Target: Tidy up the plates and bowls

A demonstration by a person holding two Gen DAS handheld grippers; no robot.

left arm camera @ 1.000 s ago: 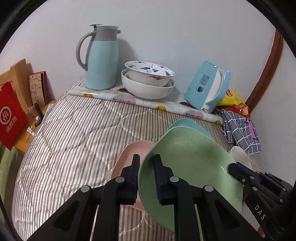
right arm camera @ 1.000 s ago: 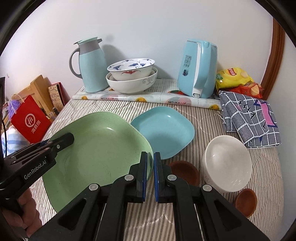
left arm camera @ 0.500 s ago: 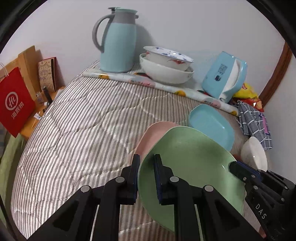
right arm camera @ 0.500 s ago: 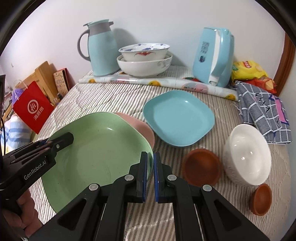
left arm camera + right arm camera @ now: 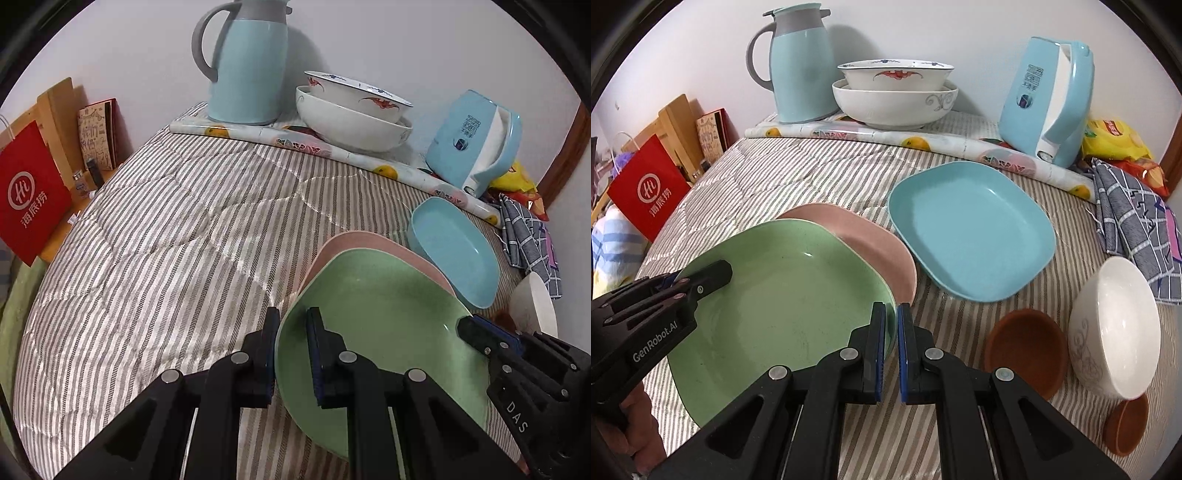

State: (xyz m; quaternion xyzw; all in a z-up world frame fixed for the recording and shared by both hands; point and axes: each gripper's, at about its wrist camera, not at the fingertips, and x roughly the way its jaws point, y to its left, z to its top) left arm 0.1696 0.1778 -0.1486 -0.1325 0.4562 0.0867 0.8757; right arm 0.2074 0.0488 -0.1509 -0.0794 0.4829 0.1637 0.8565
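Left gripper [image 5: 293, 350] is clamped on the near-left rim of the green plate [image 5: 376, 332]; one pad sits inside the dish, the other under the rim. Right gripper [image 5: 891, 341] is pinched on the opposite rim of the same plate. Two-handed carry, plate suspended between the tools.

Green plate sits directly over the pink plate [image 5: 871, 243], overlapping most of it; only the far edge of the pink one shows past it. Contact between the two cannot be told. Green plate is face up, tilted slightly, near side higher in the left wrist view. It is a rounded square, so there is no marked long axis; the held edges lie left and right across the bed, one corner pointing away toward the wall.

Progress, as judged: early to middle. Two patterned bowls [image 5: 895, 92] already nested at the back. Stack of green on pink nearly made, not yet released. Still loose on the striped quilt [image 5: 166, 240]: blue plate [image 5: 971, 229] just beside the pink one, white bowl [image 5: 1115, 325] lying tipped, brown dish [image 5: 1025, 350] next to it, smaller brown dish [image 5: 1126, 424] near the edge.
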